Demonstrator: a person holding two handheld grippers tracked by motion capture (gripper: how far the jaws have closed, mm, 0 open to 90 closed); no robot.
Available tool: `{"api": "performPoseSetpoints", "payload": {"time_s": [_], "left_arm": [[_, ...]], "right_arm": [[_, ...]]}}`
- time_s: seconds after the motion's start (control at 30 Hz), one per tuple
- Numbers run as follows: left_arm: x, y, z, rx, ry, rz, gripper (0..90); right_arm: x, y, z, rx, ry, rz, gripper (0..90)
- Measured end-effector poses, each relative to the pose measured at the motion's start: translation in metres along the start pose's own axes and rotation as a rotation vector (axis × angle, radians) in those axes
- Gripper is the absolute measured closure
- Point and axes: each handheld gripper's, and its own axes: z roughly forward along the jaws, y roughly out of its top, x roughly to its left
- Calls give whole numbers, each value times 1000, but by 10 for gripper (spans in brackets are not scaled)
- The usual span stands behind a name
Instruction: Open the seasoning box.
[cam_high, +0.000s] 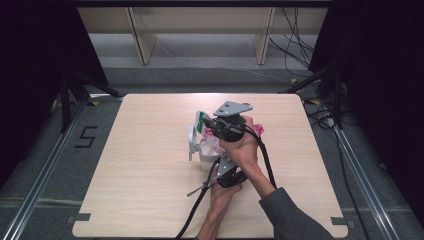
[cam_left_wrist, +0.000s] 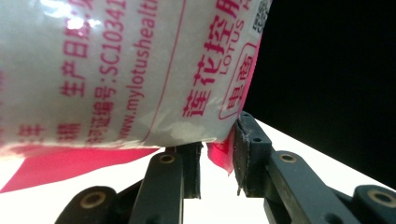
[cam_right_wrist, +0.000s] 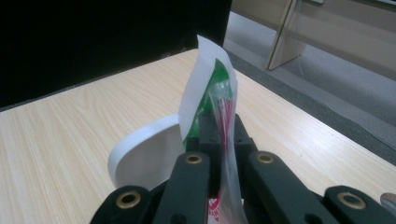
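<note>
A white sachet with pink print hangs in front of my left gripper, whose jaws pinch its pink bottom corner. My right gripper is shut on the sachet's other end, a white and green flap that stands up above the jaws. In the high view both hands meet at the table's middle. There the right gripper, with a grey plate on top, holds the green end, and the left gripper sits just below it. A white cup stands under the sachet.
The cup's rim curves just behind the right jaws. The wooden table has bare room on every side of the hands. Black cables trail from the grippers toward the front edge. Beyond the table lie grey floor and wooden shelf legs.
</note>
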Motion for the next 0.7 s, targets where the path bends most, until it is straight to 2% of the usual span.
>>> {"api": "performPoseSetpoints", "payload": {"time_s": [0.03, 0.07, 0.17, 0.2, 0.37, 0.4, 0.57, 0.6, 0.63, 0.67, 0.7], "left_arm": [[-1, 1, -1, 14, 15, 3, 735], [0, 0, 0, 0, 3, 2, 735], [0, 0, 0, -2, 5, 0, 735], [-1, 1, -1, 10, 12, 3, 735], [-1, 1, -1, 10, 11, 4, 735], [-1, 1, -1, 6, 9, 5, 735], [0, 1, 0, -2, 1, 1, 735], [0, 1, -1, 11, 8, 4, 735], [0, 1, -1, 6, 5, 4, 734], [0, 1, 0, -1, -4, 3, 734], [0, 1, -2, 18, 8, 8, 734]], "right_arm": [[0, 0, 0, -1, -1, 0, 891], [0, 0, 0, -1, -1, 1, 891], [0, 0, 0, -9, -7, 3, 891], [0, 0, 0, -2, 1, 1, 891], [1, 0, 1, -3, -14, -3, 891], [2, 0, 1, 1, -6, 6, 891], [1, 1, 0, 3, 0, -8, 890], [2, 1, 1, -1, -9, 12, 890], [1, 1, 2, 5, -5, -13, 890], [3, 0, 3, 5, -15, 2, 890], [3, 0, 3, 18, -6, -22, 890]]}}
